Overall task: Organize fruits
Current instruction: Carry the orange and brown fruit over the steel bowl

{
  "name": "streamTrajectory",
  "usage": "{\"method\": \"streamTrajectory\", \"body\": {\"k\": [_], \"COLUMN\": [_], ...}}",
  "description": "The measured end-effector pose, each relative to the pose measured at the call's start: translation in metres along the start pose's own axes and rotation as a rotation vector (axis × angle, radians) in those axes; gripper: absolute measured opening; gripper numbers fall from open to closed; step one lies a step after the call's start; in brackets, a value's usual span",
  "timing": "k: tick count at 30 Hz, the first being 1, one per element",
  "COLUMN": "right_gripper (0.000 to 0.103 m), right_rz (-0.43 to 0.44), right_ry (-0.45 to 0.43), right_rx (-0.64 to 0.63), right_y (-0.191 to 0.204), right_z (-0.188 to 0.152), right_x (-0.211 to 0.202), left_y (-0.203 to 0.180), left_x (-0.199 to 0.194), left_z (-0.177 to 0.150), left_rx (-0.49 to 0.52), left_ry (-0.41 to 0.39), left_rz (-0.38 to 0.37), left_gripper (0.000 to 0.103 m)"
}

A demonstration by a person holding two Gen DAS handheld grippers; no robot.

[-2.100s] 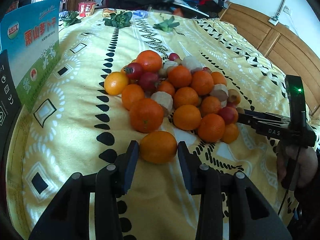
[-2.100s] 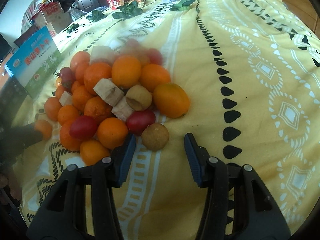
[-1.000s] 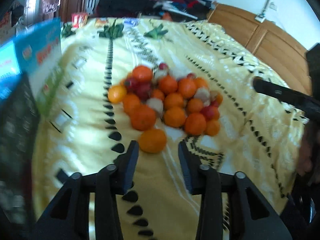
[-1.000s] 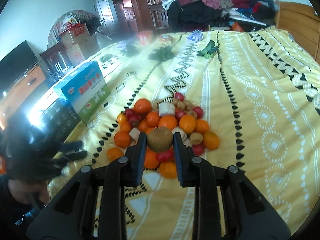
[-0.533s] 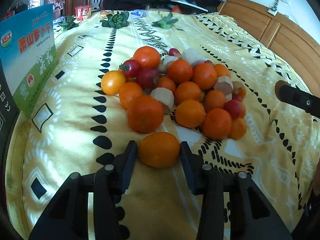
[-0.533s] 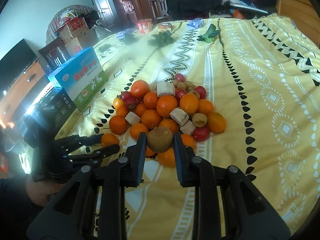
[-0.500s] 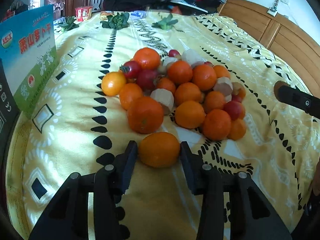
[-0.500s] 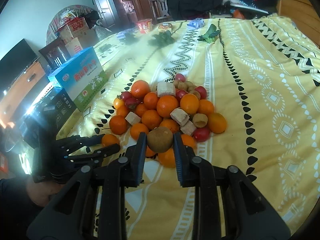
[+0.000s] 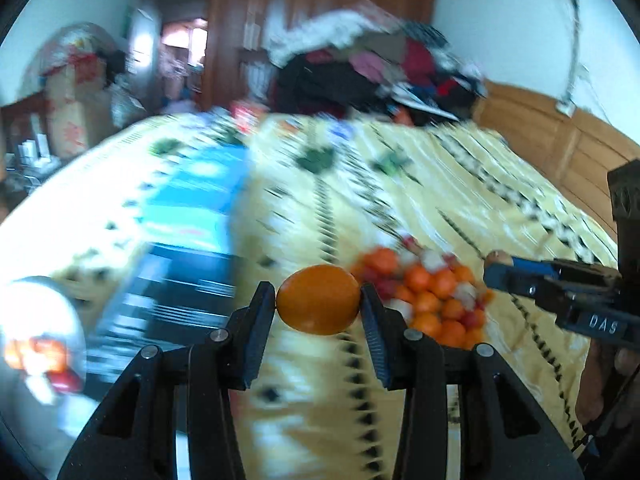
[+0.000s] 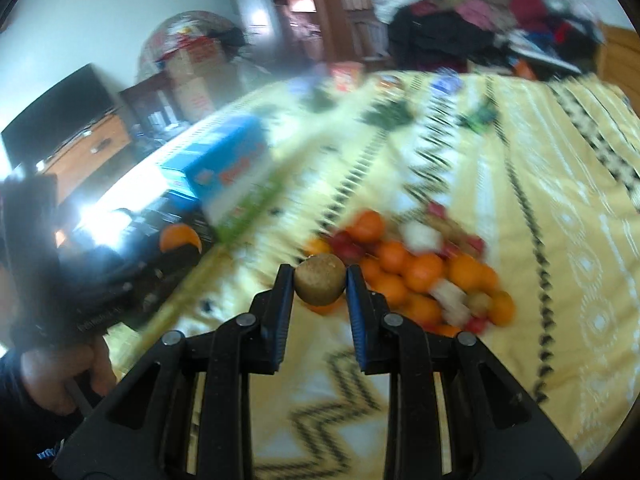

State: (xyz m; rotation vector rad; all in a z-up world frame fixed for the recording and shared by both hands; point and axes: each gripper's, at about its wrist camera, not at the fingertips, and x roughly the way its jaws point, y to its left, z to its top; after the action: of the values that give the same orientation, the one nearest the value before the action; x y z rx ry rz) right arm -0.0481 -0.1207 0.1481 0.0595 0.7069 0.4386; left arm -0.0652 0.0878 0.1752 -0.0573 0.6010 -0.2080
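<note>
My left gripper is shut on an orange and holds it in the air above the yellow bedspread. My right gripper is shut on a small brown round fruit, also lifted. The pile of oranges, red fruits and pale chunks lies on the bedspread behind and right of the left gripper; it also shows in the right wrist view. The right gripper shows at the right edge of the left wrist view. The left gripper with its orange shows at the left of the right wrist view. Both views are blurred.
A blue carton and a dark box lie at the bed's left side. A metal bowl holding some fruit is at the far left. Clothes are heaped at the bed's far end. A wooden headboard runs along the right.
My left gripper has lifted the orange off the bedspread and swung left, bringing the bowl into view. My right gripper, still holding the brown fruit, has also swung left.
</note>
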Motion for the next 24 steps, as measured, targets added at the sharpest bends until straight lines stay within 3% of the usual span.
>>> {"method": "streamTrajectory", "body": {"k": [7, 14, 18, 24], "right_gripper": [0.027, 0.027, 0.027, 0.027], "right_rz": [0.169, 0.3, 0.356, 0.358], "right_ry": [-0.016, 0.022, 0.073, 0.18], "right_rx": [-0.133, -0.248, -0.291, -0.329], "right_y": [0.116, 0.216, 0.26, 0.296], "right_z": [0.044, 0.061, 0.06, 0.037], "right_x": [0.023, 0.047, 0.068, 0.104], "left_y": [0.109, 0.205, 0.234, 0.251], "left_x": [-0.084, -0.146, -0.15, -0.124], "left_z": [0.015, -0.001, -0.021, -0.057], "left_rx": [-0.112, -0.232, -0.267, -0.301], "left_ry": [-0.104, -0.153, -0.122, -0.009], "left_rz": [0.208, 0.361, 0.402, 0.389], "left_gripper": [0.045, 0.045, 0.045, 0.045]}}
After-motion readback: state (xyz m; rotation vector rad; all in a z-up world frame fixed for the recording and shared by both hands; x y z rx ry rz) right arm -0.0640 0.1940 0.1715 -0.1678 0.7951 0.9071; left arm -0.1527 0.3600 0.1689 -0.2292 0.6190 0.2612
